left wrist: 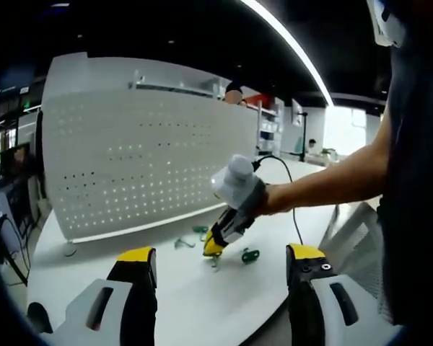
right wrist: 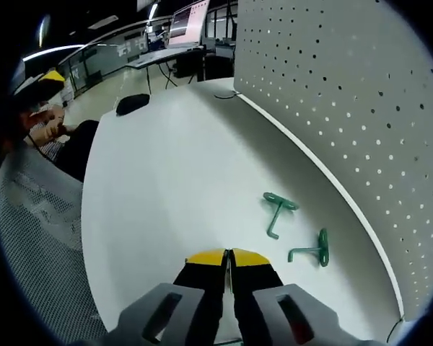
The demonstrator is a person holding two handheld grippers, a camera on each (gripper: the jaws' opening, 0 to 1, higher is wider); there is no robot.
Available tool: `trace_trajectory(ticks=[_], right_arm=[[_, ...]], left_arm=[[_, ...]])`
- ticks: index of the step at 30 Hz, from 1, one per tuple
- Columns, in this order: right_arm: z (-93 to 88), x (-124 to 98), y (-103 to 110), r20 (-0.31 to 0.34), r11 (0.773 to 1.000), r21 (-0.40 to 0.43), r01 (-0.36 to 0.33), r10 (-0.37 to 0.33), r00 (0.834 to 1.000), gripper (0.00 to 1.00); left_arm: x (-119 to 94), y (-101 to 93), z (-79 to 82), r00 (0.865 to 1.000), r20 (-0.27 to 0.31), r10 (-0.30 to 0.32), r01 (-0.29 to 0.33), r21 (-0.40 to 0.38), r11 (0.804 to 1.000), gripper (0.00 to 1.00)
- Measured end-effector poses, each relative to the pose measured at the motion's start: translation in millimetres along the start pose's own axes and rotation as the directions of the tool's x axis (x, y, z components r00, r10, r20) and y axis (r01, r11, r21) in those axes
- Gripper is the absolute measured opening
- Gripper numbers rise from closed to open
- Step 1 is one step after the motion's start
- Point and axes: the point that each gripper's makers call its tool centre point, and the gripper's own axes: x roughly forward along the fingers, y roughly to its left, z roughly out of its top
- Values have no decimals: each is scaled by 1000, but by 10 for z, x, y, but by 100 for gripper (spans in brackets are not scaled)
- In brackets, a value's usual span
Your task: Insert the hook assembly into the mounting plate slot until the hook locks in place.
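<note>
In the right gripper view, the right gripper (right wrist: 229, 254) has its jaws pressed together, empty. The nearer green hook (right wrist: 278, 213) lies at one o'clock, its long axis pointing toward twelve. The left gripper (left wrist: 220, 261) stands wide and farther back.

The tabletop (right wrist: 159, 166) is a smooth, matt white sheet with a faint sheen. Along its far edge stands a perforated panel (right wrist: 346, 94) that looks like painted sheet metal, flat grey-white and dotted with small round holes. The hooks (right wrist: 278, 213) lying near that edge look like green-coated wire, smooth and slightly glossy. Both tongs have matt black plastic jaws tipped in yellow over pale grey moulded bodies: the left tongs (left wrist: 221, 254), the right tongs (right wrist: 229, 254). At the tabletop's near edge, a chair (right wrist: 29, 216) shows grey woven mesh.
</note>
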Motion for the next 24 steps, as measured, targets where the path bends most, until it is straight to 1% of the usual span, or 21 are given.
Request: trace_trajectory(ticks=[14, 21, 24], right_arm=[[4, -144, -36, 31, 999, 38, 10, -11, 999, 1], [52, -277, -42, 85, 996, 94, 10, -18, 996, 1], [31, -278, -54, 86, 994, 109, 13, -23, 996, 0]], left_arm=[[3, -12, -9, 1000, -8, -5, 5, 0, 1000, 75], [7, -25, -14, 1000, -13, -12, 12, 0, 1000, 74], [11, -37, -22, 1000, -18, -17, 17, 1, 1000, 74]])
